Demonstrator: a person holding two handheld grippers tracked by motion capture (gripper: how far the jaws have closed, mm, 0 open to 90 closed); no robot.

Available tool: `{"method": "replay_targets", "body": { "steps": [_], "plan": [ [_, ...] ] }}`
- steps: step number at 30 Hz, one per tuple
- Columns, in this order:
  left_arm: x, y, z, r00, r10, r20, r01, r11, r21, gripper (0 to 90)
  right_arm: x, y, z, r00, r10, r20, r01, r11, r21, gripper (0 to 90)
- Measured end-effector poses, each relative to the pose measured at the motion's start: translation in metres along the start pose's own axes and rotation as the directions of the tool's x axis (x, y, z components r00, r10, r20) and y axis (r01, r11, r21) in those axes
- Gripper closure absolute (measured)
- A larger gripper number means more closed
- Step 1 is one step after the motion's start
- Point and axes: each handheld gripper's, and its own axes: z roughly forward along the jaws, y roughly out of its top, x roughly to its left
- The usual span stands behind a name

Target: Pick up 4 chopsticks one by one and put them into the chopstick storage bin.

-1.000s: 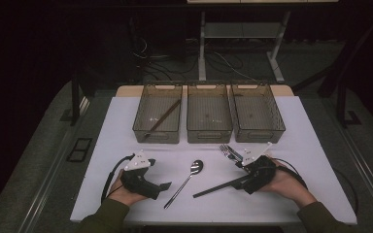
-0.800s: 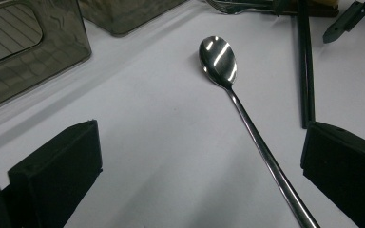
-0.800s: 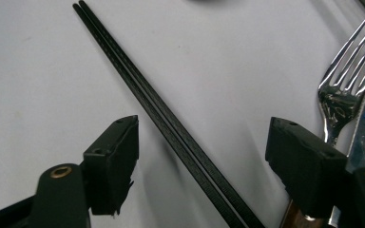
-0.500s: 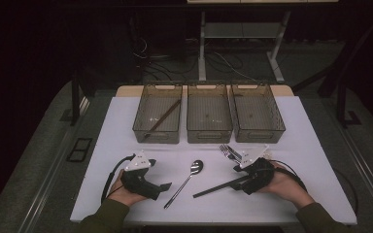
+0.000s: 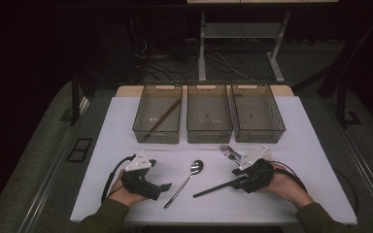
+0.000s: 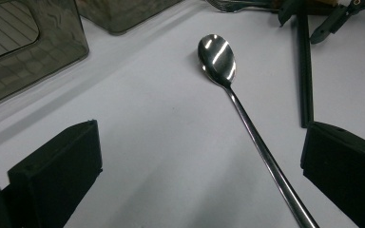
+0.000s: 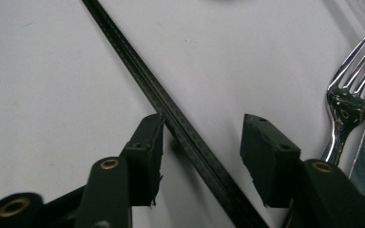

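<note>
A black chopstick (image 5: 213, 188) lies slanted on the white mat (image 5: 315, 160). My right gripper (image 5: 237, 177) sits low over its upper end. In the right gripper view the stick (image 7: 171, 114) runs between the jaws of that gripper (image 7: 203, 124). The jaws have just been closing; the left pad is at the stick and the right pad stands apart. My left gripper (image 5: 162, 187) rests open beside a steel spoon (image 5: 189, 175). In the left gripper view the spoon (image 6: 228, 76) lies ahead between that gripper's (image 6: 202, 137) wide jaws.
Three clear bins (image 5: 158, 134) (image 5: 209, 133) (image 5: 258, 133) stand in a row at the back of the mat; a brown chopstick (image 5: 162, 119) leans in the left one. A fork (image 5: 227, 153) (image 7: 349, 102) and other cutlery lie just right of my right gripper.
</note>
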Motion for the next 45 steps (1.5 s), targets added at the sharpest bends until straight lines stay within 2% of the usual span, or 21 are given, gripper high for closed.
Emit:
{"method": "replay_targets", "body": {
  "steps": [4, 21, 30, 33, 45],
  "plan": [
    [0.0001, 0.0, 0.0001, 1.0, -0.001, 0.0, 0.001, 1.0, 0.002, 0.0, -0.0008, -0.0003, -0.0002, 1.0, 0.003, -0.001, -0.003, 1.0, 0.005, 56.6],
    [-0.0002, -0.0003, 0.001, 1.0, 0.0, 0.006, 0.0, 1.0, 0.009, 0.0, -0.0003, 0.0, -0.0013, 0.9999, 0.005, -0.014, -0.005, 1.0, 0.003, 63.6],
    [-0.0004, -0.0003, 0.0013, 1.0, 0.0, 0.006, 0.0, 0.9999, 0.012, 0.0, 0.001, 0.0011, -0.0004, 0.9995, -0.004, -0.031, 0.004, 1.0, 0.003, 67.2],
    [-0.0004, -0.0001, 0.0013, 1.0, 0.0, 0.006, 0.0, 0.9999, 0.012, 0.0, 0.0001, 0.0014, 0.0007, 0.9992, -0.024, -0.031, 0.024, 1.0, -0.001, 68.2],
    [-0.0006, -0.0002, 0.0014, 1.0, -0.001, 0.008, 0.001, 0.9999, 0.011, 0.0, 0.0045, 0.0048, 0.0025, 0.9987, -0.03, -0.041, 0.031, 1.0, 0.005, 72.1]
  ]
}}
